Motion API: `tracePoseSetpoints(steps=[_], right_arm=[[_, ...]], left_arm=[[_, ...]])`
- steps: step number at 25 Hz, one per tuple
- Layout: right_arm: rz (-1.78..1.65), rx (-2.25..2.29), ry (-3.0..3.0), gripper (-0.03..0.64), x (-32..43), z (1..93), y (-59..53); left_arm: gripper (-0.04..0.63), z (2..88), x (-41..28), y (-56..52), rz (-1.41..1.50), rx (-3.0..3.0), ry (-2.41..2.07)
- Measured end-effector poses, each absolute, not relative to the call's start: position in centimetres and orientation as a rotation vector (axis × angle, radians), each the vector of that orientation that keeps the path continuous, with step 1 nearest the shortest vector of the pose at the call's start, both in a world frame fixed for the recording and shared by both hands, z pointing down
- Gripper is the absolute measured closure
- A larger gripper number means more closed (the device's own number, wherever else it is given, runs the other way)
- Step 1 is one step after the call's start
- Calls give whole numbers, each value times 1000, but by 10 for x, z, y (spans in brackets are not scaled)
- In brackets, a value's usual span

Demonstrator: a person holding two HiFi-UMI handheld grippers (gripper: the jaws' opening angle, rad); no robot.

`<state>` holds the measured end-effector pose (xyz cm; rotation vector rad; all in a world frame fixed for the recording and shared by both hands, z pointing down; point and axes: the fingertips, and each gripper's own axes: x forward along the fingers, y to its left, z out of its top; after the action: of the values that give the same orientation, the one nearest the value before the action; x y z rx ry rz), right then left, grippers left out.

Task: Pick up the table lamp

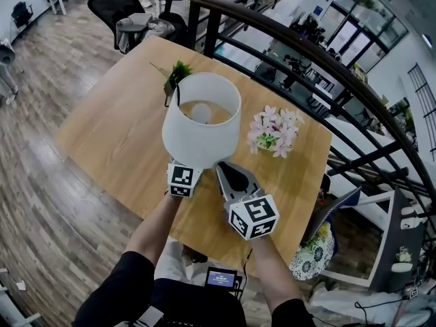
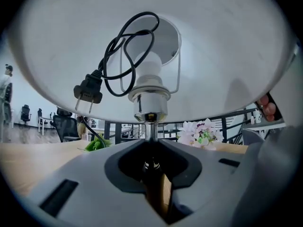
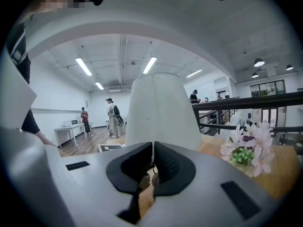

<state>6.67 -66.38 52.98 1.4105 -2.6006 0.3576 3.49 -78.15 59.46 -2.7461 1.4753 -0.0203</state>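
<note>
The table lamp has a white drum shade (image 1: 201,118) and stands on the wooden table (image 1: 112,131). From below, its chrome stem (image 2: 150,129) shows, with a black cord and plug (image 2: 88,89) looped inside the shade (image 2: 227,56). My left gripper (image 2: 151,167) is shut on the stem just under the socket. In the head view only its marker cube (image 1: 182,180) shows, below the shade. My right gripper (image 1: 228,172) sits to the right of the lamp's base. Its jaws (image 3: 153,162) are shut with nothing between them, and the shade (image 3: 158,110) stands just ahead.
A pot of pink flowers (image 1: 274,131) stands to the right of the lamp, and a green plant (image 1: 178,72) behind it. A dark railing (image 1: 327,67) runs along the table's far right side. An office chair (image 1: 122,5) stands beyond the table. Several people (image 3: 112,117) stand far off.
</note>
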Motion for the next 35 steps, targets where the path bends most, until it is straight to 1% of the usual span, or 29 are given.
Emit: tracePoseSetpoints(steps=[9, 18, 25, 29, 35], right_arm=[[292, 1481, -2606, 580, 79, 522, -671], [279, 1529, -2611, 580, 93, 507, -664], [303, 1579, -2558, 580, 117, 472, -647], [298, 1567, -2538, 580, 124, 454, -627], [245, 1547, -2562, 580, 126, 434, -602]], left_arm=[[518, 588, 36, -780, 1, -2718, 1459], [518, 564, 30, -766, 37, -2724, 1471], [518, 513, 14, -732, 69, -2721, 1511], [518, 479, 16, -700, 72, -2721, 1487], [518, 433, 20, -659, 151, -2702, 1468]])
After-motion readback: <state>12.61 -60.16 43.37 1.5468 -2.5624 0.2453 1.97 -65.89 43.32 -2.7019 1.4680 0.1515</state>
